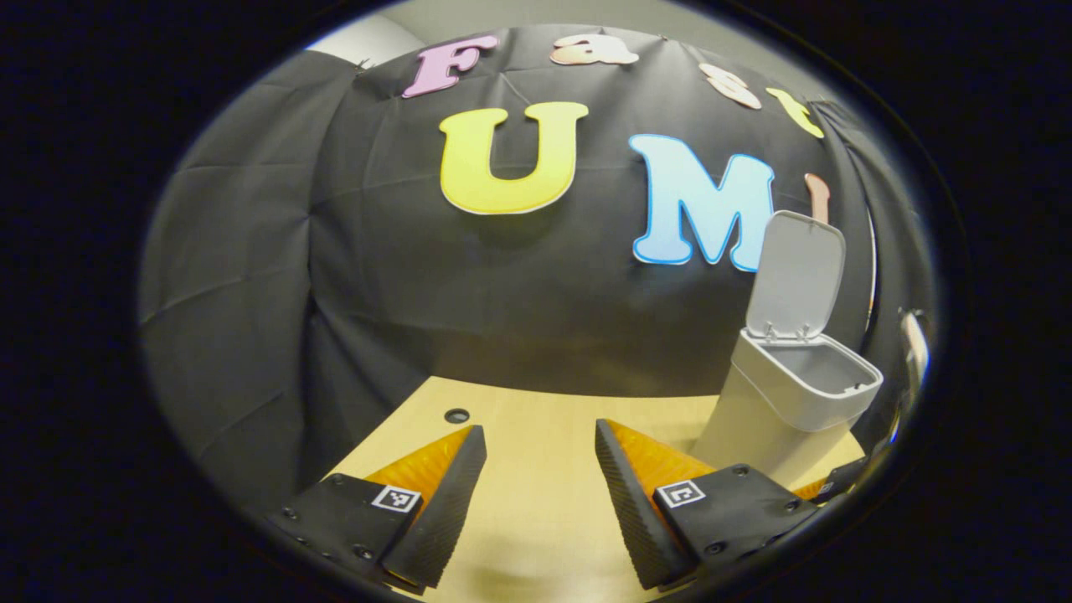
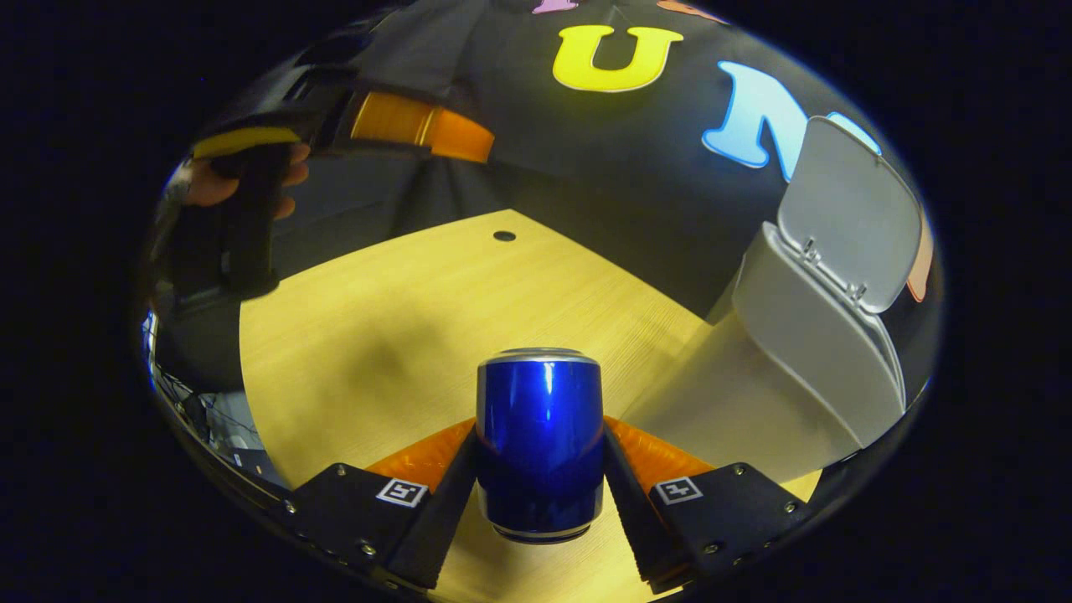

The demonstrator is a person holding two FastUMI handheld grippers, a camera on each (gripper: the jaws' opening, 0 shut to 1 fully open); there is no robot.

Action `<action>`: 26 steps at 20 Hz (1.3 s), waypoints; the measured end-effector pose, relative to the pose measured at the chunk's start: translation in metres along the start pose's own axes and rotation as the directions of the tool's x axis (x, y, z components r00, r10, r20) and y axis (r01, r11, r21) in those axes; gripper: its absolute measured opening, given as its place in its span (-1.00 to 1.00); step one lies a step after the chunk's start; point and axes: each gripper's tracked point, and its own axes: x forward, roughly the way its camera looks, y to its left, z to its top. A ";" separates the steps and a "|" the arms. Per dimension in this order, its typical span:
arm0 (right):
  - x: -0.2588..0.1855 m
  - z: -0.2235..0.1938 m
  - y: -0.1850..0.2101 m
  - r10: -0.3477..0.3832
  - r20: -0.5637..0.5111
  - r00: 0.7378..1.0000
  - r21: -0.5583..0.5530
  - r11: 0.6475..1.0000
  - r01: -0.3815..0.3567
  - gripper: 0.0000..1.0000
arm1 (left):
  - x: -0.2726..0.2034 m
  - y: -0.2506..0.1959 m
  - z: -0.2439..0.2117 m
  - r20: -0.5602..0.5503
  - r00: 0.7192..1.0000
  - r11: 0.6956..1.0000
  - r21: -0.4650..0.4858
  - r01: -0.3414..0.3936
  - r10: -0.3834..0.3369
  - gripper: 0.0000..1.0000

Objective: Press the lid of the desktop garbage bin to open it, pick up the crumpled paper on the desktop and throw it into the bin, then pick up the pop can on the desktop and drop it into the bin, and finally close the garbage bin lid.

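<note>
Can (image 2: pixel 540 444) sits upright in the right gripper (image 2: pixel 540 490), both fingers clamped on its sides for carrying. Bin (image 2: pixel 808 352) waits at two o'clock, lid (image 2: pixel 850 213) raised to receive it; left gripper (image 1: pixel 536 502) hangs wide open, empty, above the bench (image 1: pixel 536 435).

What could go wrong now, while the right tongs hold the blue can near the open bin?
1. The right tongs grip the smooth blue can only at its sides, so it might slip.
2. The bin stands off to the right; the can could strike the rim or the raised lid and possibly tip the bin.
</note>
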 end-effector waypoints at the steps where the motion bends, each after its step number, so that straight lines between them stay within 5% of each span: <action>1: -0.006 0.011 -0.004 -0.013 0.022 1.000 0.009 1.000 0.013 0.67 | 0.000 -0.004 0.000 0.000 1.000 1.000 0.002 0.009 -0.009 0.78; 7: -0.036 0.066 -0.039 -0.086 0.151 0.985 0.095 0.993 0.072 0.65 | 0.000 -0.020 0.005 -0.001 0.999 0.999 0.008 0.052 -0.052 0.78; 15: -0.073 0.128 -0.095 -0.233 0.290 0.928 0.182 0.966 0.186 0.65 | 0.007 -0.033 0.005 -0.005 0.997 0.997 0.004 0.080 -0.080 0.75; 26: -0.078 0.132 -0.202 -0.463 0.276 0.842 0.342 0.866 0.364 0.65 | 0.009 -0.014 0.000 -0.011 0.999 0.999 -0.025 0.037 -0.038 0.75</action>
